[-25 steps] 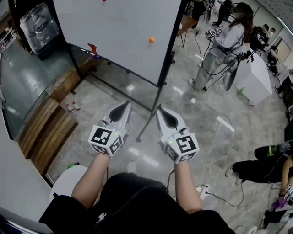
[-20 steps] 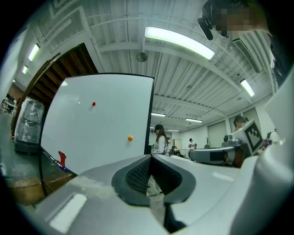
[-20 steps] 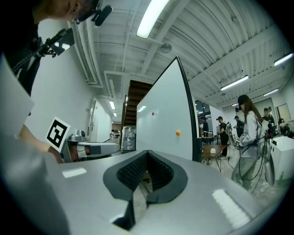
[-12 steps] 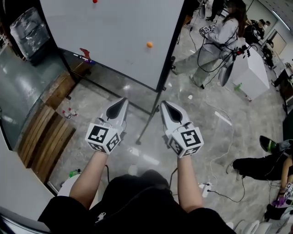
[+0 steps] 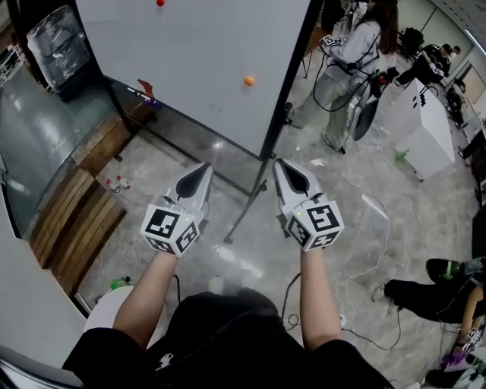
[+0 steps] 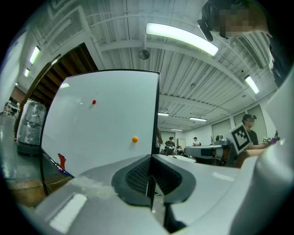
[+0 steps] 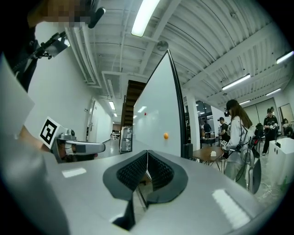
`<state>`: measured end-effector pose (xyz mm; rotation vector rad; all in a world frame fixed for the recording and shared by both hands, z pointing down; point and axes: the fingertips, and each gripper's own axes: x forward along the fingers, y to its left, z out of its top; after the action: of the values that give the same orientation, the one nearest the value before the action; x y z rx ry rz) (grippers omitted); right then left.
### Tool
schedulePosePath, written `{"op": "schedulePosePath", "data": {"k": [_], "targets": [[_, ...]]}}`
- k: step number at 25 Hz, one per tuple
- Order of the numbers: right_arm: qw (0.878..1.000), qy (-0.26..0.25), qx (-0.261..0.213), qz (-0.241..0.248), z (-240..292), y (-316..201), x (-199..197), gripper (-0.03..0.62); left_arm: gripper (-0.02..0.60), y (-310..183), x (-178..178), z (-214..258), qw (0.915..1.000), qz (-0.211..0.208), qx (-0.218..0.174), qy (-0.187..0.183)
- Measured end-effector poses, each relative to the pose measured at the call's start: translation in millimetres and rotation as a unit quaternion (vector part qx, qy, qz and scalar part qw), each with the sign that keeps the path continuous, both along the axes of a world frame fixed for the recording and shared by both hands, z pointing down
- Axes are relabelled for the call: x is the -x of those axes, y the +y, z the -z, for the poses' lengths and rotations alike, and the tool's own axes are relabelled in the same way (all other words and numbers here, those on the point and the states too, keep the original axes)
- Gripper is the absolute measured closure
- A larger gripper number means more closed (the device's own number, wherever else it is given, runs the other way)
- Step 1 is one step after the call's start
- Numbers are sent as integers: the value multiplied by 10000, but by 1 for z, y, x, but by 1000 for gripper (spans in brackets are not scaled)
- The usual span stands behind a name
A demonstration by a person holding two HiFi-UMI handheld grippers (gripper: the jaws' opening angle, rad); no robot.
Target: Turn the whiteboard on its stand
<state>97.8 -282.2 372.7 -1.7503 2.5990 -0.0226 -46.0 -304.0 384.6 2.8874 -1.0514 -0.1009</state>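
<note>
- Head view: I hold my left claw point(image 5: 203, 170) and my right claw point(image 5: 282, 167) side by side above the grey floor point(image 5: 334, 220), both pointing toward the whiteboard point(image 5: 197, 61); each claw is closed and carries nothing; neither touches the board; the whiteboard stands ahead of them on its black stand point(image 5: 290, 76), with the right-hand post roughly in line with my right claw and one slanting leg of the stand running down between the two claws; an orange dot point(image 5: 248, 80) and a red dot point(image 5: 159, 2) sit on the white face; wooden boards point(image 5: 72, 224) lie on the floor to the left; a person point(image 5: 345, 57) in light clothes stands well off to the right, near a white cabinet point(image 5: 425, 129).
- Left gripper view: the jaws are together, pad against pad, with nothing between them; beyond their tips the whiteboard fills the left half, face toward me, its black right edge rising just above the jaw line; the orange dot is just left of that edge, the red dot higher and further left; the marker cube point(image 6: 242, 137) of my right claw shows at the right; a long ceiling lamp point(image 6: 181, 36) glows overhead.
- Right gripper view: the jaws are closed on nothing; the whiteboard stands ahead, seen at a steep slant so that it narrows to a point at the top; its black edge post is just right of the jaw line; the orange dot shows near that post; my left claw reaches in from the left; the person stands to the right.
</note>
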Motion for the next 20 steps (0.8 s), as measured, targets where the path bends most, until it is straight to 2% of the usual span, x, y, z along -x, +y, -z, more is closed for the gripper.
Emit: {"op": "schedulePosePath", "data": {"k": [8,14,20], "targets": [[9999,140,-20,45,1,-44,-49,571,578,-13,-13,3,9991,404,17,79],[9998,126,-45,178,-1,-72,-72,516,578,-25,-30,1,9983,578,31,94],[9985,348,84,420,-13,-110,-84,459,578,-31,-46,3,9971,747,61,126]]}}
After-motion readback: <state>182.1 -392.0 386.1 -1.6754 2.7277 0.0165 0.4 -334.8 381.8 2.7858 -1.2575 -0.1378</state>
